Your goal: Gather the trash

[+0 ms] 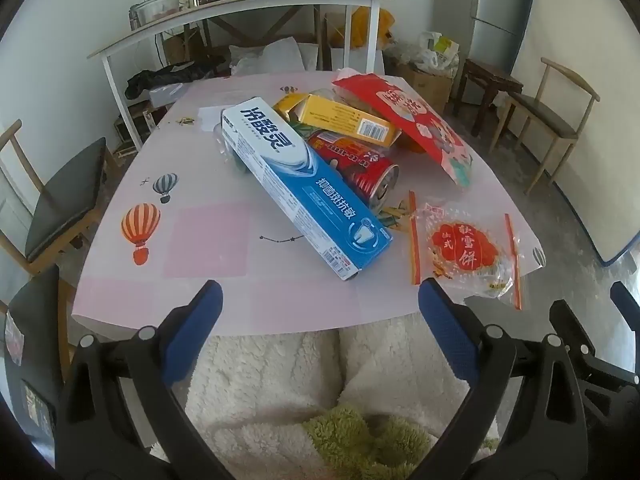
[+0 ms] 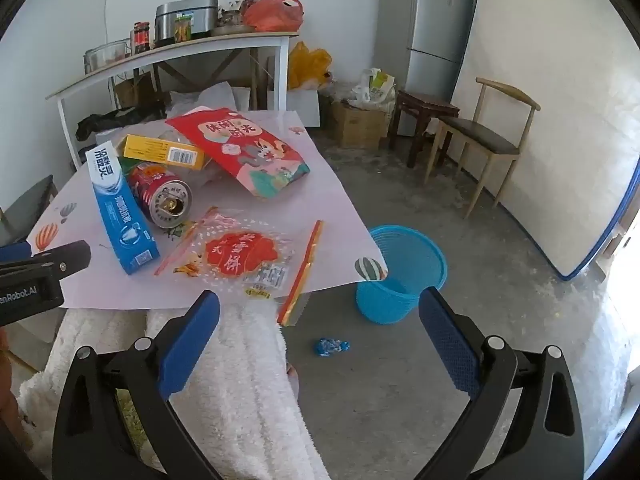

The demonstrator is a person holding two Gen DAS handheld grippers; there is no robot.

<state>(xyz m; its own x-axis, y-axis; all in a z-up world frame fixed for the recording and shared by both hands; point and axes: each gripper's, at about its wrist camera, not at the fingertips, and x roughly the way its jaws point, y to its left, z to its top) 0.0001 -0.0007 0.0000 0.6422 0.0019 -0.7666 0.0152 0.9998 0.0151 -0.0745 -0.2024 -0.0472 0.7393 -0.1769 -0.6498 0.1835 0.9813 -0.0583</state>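
A heap of trash lies on the pink table (image 1: 208, 240): a blue toothpaste box (image 1: 304, 184) (image 2: 120, 212), a red can (image 1: 360, 164) (image 2: 164, 196) on its side, a yellow box (image 1: 344, 118) (image 2: 164, 152), a red snack bag (image 1: 420, 124) (image 2: 240, 148) and a clear rice-cracker wrapper (image 1: 468, 252) (image 2: 240, 256) at the near edge. A blue waste basket (image 2: 400, 272) stands on the floor right of the table. My left gripper (image 1: 320, 304) hangs open before the table's near edge, holding nothing. My right gripper (image 2: 320, 312) is open and empty above the floor, near the wrapper.
A small blue crumpled wrapper (image 2: 330, 347) lies on the floor near the basket. A person's white fleecy lap (image 1: 280, 380) fills the foreground. Wooden chairs (image 2: 480, 136) (image 1: 60, 200) flank the table; a shelf table (image 1: 240, 12) with jars stands behind, a fridge (image 2: 424, 28) at the back right.
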